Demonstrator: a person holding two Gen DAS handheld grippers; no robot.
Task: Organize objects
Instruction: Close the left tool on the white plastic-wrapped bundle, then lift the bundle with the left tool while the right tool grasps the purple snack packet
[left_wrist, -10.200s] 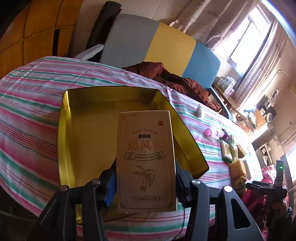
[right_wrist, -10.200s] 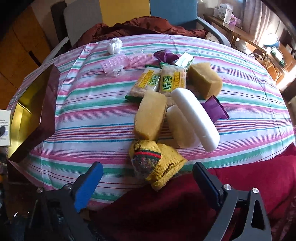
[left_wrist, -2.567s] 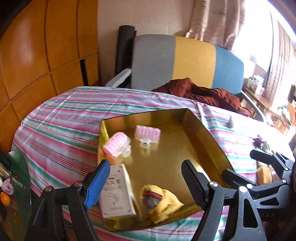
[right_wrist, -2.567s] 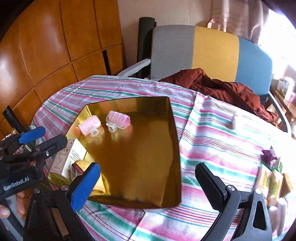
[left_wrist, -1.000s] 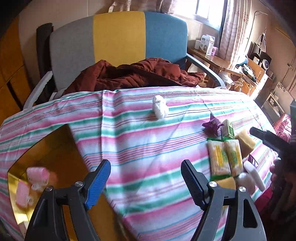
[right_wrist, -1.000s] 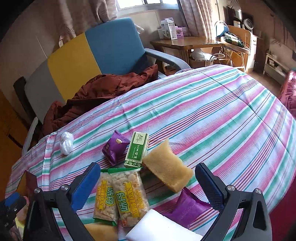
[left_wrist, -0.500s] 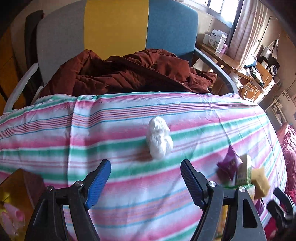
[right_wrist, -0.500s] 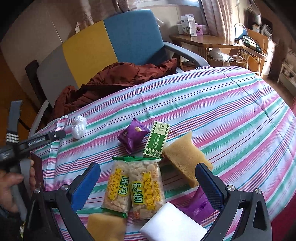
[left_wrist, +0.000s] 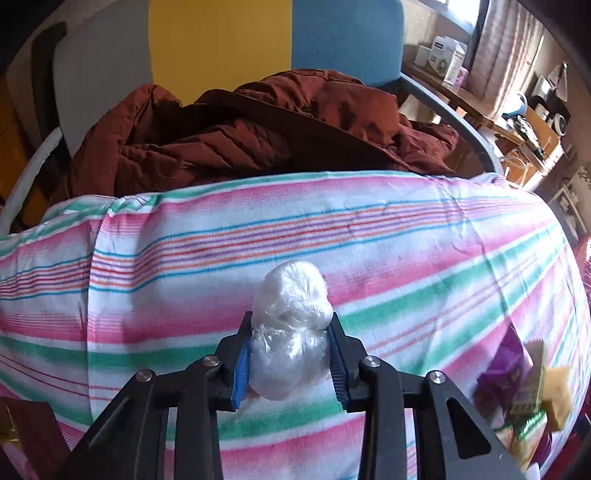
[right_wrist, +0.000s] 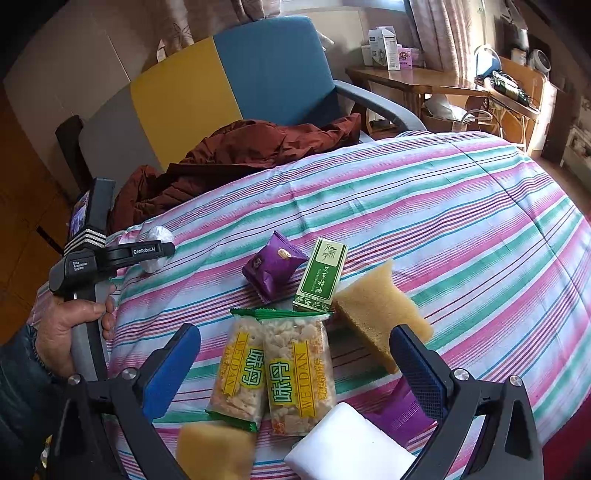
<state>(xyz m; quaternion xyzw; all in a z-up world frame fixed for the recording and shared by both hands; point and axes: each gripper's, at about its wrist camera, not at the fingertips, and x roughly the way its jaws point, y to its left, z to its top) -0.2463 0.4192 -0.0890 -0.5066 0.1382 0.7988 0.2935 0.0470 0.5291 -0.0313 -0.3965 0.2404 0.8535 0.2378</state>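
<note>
The white crumpled plastic-wrapped bundle (left_wrist: 290, 332) sits low in the centre of the left wrist view, pinched between the pads of the left hand-held gripper (left_wrist: 290, 354), long axis running up the frame, on the pink-and-green striped bench (left_wrist: 406, 258); a rust-brown jacket (left_wrist: 258, 136) fills the armchair behind.

In the right wrist view, the bundle (right_wrist: 157, 236) lies at middle left, and the right hand-held gripper (right_wrist: 295, 365) gapes empty over twin yellow-labelled snack packs (right_wrist: 273, 373).
</note>
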